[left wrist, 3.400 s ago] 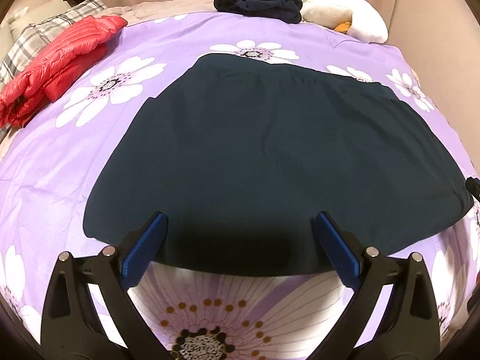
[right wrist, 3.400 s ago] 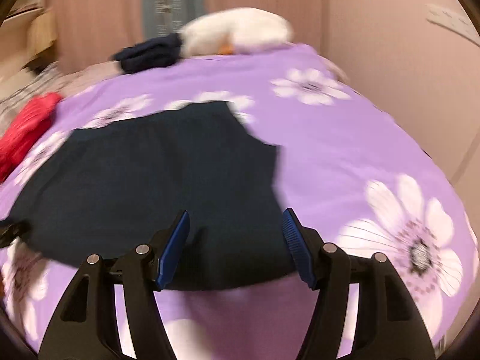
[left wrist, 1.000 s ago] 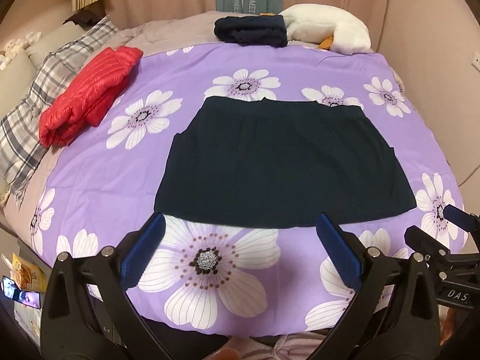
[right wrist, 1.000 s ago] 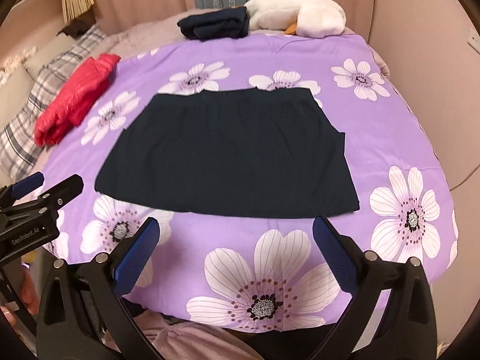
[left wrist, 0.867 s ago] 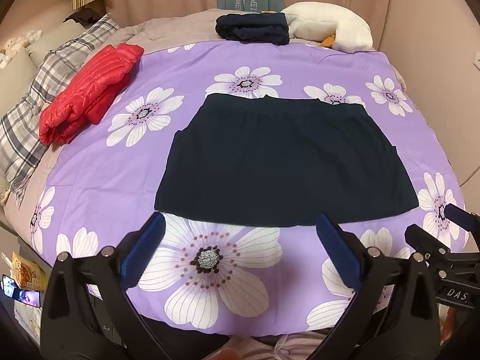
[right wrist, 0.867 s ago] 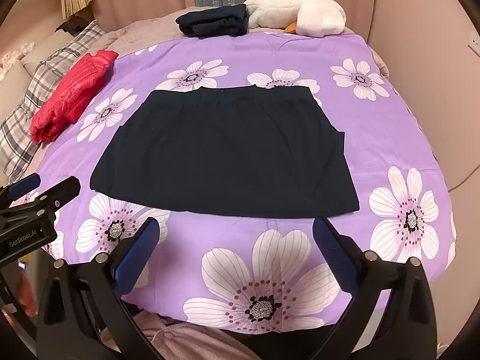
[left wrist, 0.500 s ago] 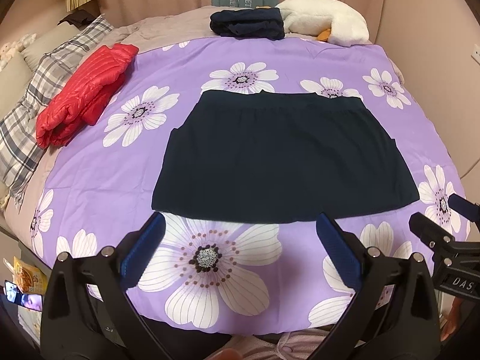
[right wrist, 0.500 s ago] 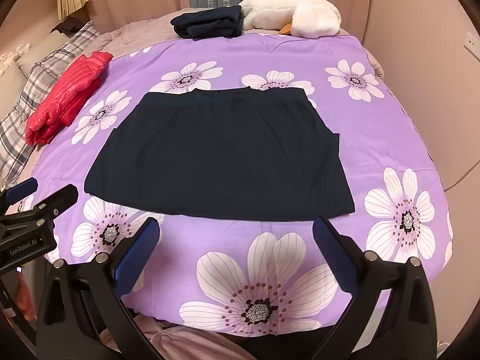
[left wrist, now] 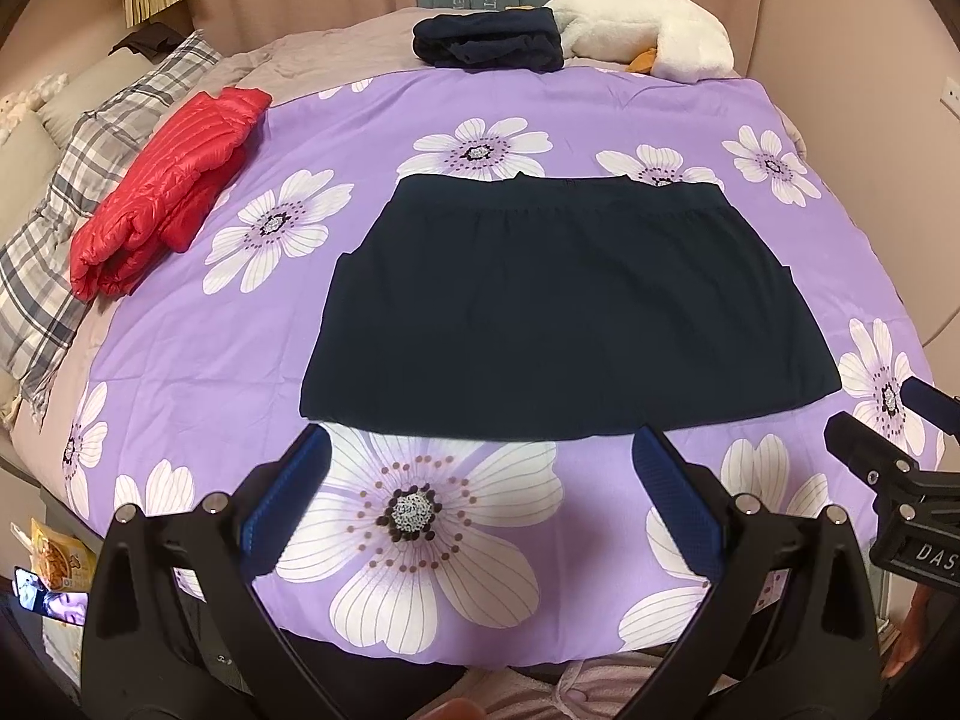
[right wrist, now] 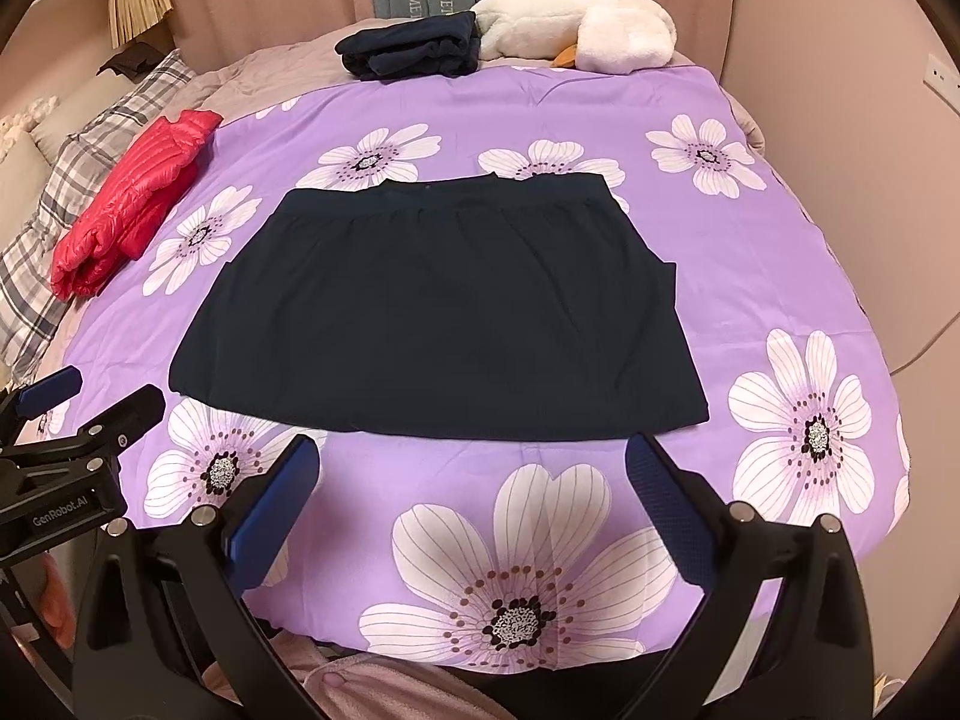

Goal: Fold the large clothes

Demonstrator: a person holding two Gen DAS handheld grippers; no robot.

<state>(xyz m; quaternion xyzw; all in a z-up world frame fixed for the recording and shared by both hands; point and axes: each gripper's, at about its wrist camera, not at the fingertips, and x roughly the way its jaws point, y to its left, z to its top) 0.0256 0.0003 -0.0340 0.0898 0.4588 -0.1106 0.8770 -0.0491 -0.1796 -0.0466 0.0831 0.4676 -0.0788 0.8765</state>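
A big bed (left wrist: pixel 180 372) with a purple flower cover lies in front of both tools. A dark skirt (left wrist: pixel 570 312) is spread flat in the middle of the bed, straight ahead of the tools. Its waistband is on the far side and its wide hem is on the near side. The hem is just past the tips of both tools and does not touch them.

A folded red jacket (left wrist: pixel 162 192) sits far off to the left, near the edge of the cover. Beside it, further left, is a checked pillow (left wrist: pixel 66 228). A white plush toy (right wrist: pixel 576 18) lies at the far end of the bed, ahead and a little right. A small dark pile (right wrist: pixel 414 51) of folded clothes sits just left of the toy, touching it.

The left tool (left wrist: pixel 480 495) is wide open and holds nothing. It hangs over the near edge of the bed, above a big white flower. The right tool (right wrist: pixel 471 504) is also wide open and empty, over the near edge of the bed. In the left view, the right tool shows at the right side. In the right view, the left tool shows at the left side.
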